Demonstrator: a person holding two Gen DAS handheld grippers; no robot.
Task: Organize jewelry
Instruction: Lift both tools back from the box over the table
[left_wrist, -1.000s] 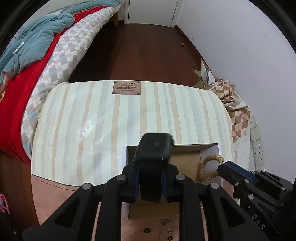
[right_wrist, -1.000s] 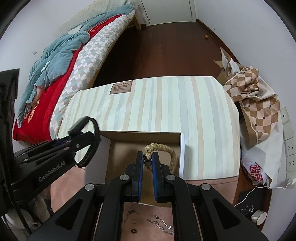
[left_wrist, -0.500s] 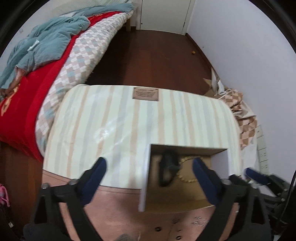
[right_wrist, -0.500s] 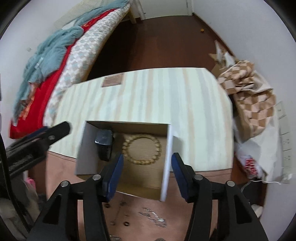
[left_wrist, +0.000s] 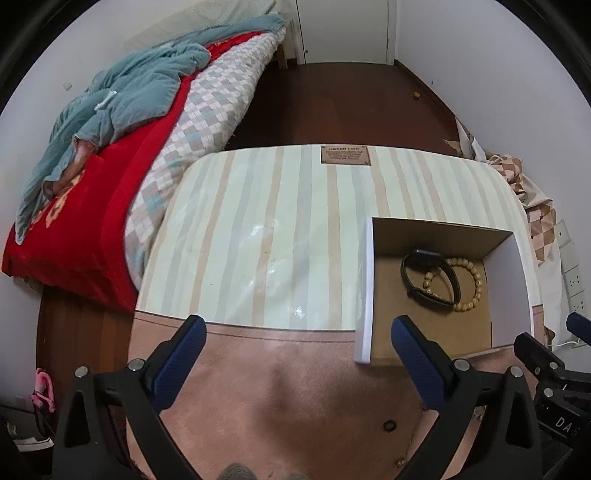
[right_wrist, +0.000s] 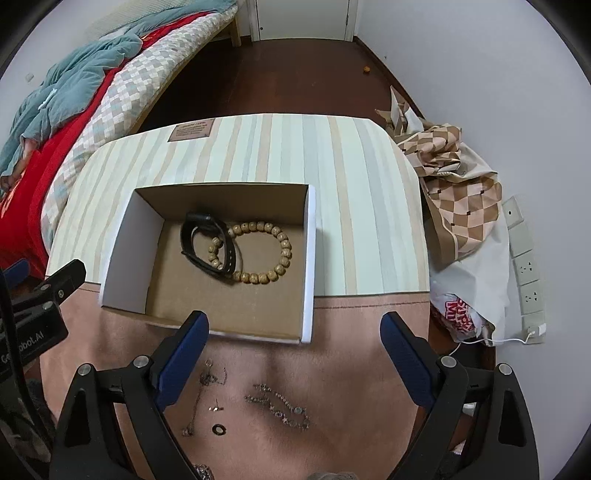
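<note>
Only right wrist shows silver chain.

A red bed with a teal blanket — checkered cloth bunched by wall sockets.

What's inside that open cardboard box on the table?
Inside the open cardboard box lie a black watch-like band and a tan wooden bead bracelet. The band overlaps the bracelet's left side, hiding a few beads.
</note>
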